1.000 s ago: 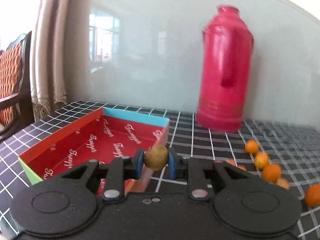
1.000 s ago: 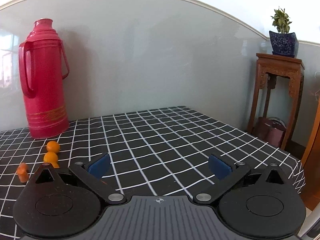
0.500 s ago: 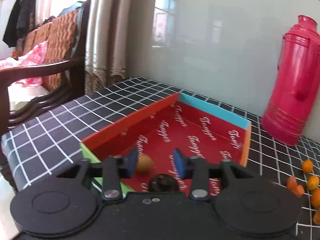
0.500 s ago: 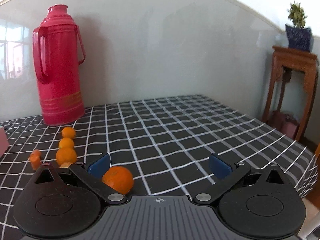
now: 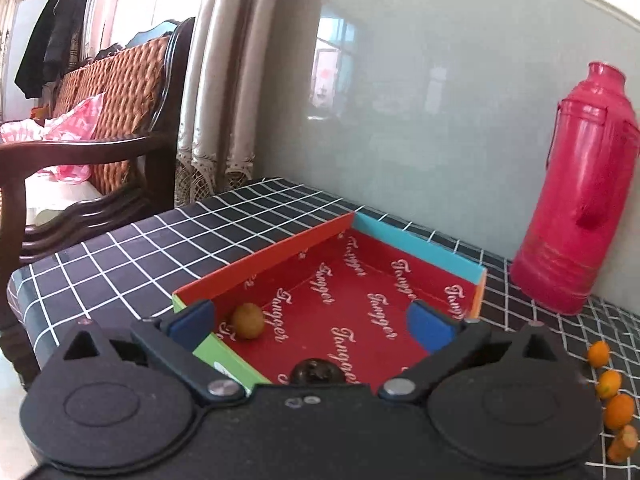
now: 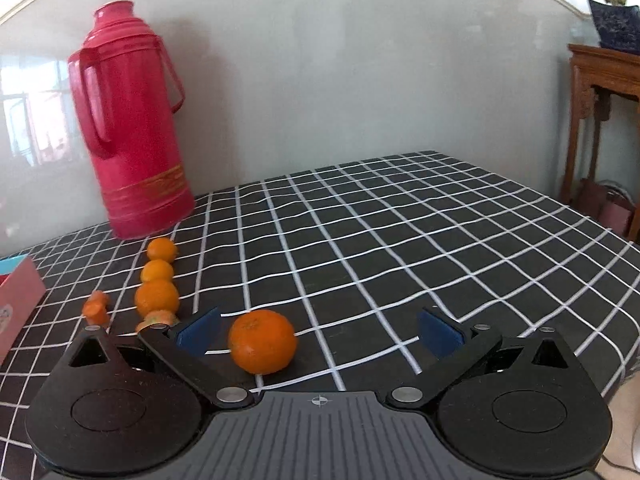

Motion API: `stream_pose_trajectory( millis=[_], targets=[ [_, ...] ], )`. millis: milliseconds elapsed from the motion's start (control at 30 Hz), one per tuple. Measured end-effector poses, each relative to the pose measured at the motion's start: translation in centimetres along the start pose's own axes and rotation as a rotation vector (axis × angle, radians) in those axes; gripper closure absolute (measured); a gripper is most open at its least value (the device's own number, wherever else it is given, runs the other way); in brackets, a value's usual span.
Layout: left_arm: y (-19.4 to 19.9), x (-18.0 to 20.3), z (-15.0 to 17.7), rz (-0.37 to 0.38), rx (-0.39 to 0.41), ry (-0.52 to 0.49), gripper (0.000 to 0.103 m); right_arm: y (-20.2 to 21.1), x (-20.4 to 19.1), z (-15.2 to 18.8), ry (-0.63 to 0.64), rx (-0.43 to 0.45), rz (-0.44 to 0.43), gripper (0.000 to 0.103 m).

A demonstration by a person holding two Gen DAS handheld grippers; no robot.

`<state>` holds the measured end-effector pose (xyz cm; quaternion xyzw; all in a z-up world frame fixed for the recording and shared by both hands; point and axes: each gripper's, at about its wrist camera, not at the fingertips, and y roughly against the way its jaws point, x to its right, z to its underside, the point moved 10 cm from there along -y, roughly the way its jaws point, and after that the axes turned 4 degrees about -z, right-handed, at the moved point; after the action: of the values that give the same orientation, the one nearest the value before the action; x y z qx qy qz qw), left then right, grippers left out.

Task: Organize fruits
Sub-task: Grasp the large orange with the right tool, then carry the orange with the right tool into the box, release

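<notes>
My left gripper (image 5: 312, 326) is open and empty above the near end of a red box (image 5: 416, 240). A small brown fruit (image 5: 248, 320) lies on the box floor by the left finger. A dark fruit (image 5: 318, 370) lies in the box at the gripper's base, partly hidden. My right gripper (image 6: 320, 330) is open over the table. A large orange (image 6: 263, 341) lies on the cloth between its fingers, nearer the left one. A row of smaller oranges (image 6: 157, 298) lies to its left, and also shows in the left wrist view (image 5: 618, 411).
A red thermos (image 6: 130, 136) stands at the back against the wall, also in the left wrist view (image 5: 580, 216). Carrot pieces (image 6: 96, 309) lie near the oranges. The checked tablecloth (image 6: 400, 232) ends at the right. A wooden chair (image 5: 100, 120) stands left of the table.
My left gripper moved left over the box, opened and let go of the brown fruit, which now lies in the box. My right gripper moved toward the oranges; the large orange came between its fingers.
</notes>
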<state>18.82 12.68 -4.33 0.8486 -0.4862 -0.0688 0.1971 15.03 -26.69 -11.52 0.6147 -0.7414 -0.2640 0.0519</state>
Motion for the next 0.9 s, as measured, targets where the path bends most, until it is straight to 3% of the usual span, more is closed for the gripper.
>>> stream_pose_trajectory(
  millis=[100, 167, 200, 233, 467, 533, 600, 767, 900],
  targets=[
    [0.5, 0.0, -0.2, 0.009, 0.020, -0.012, 0.006, -0.3, -0.8, 0.2, 0.023, -0.001, -0.015, 0.000],
    [0.7, 0.0, -0.3, 0.011, 0.030, -0.023, 0.006, -0.6, -1.2, 0.3, 0.032, -0.004, -0.028, 0.012],
    [0.7, -0.1, -0.4, 0.009, 0.035, -0.028, 0.006, -0.8, -1.3, 0.4, 0.036, -0.018, -0.037, 0.027],
    [0.8, -0.2, -0.4, 0.006, 0.039, -0.031, 0.006, -1.2, -1.4, 0.5, 0.035, -0.034, -0.036, 0.032],
    [0.6, -1.5, -0.6, -0.004, 0.031, -0.014, 0.006, -3.1, -1.5, 1.3, 0.005, -0.094, -0.040, 0.032],
    [0.7, -1.8, -0.8, -0.007, 0.033, -0.009, 0.006, -3.2, -1.8, 1.6, -0.007, -0.108, -0.062, 0.052],
    [0.7, -2.1, -0.9, -0.011, 0.034, -0.006, 0.006, -2.9, -2.3, 1.5, 0.004, -0.104, -0.078, 0.061],
    [0.8, -3.0, -1.0, -0.023, 0.033, -0.002, 0.006, -2.6, -3.0, 1.3, 0.010, -0.080, -0.078, 0.061],
    [0.9, -4.4, -1.2, -0.041, 0.033, 0.018, 0.006, -0.9, -5.5, -0.3, 0.060, 0.016, -0.129, 0.061]
  ],
)
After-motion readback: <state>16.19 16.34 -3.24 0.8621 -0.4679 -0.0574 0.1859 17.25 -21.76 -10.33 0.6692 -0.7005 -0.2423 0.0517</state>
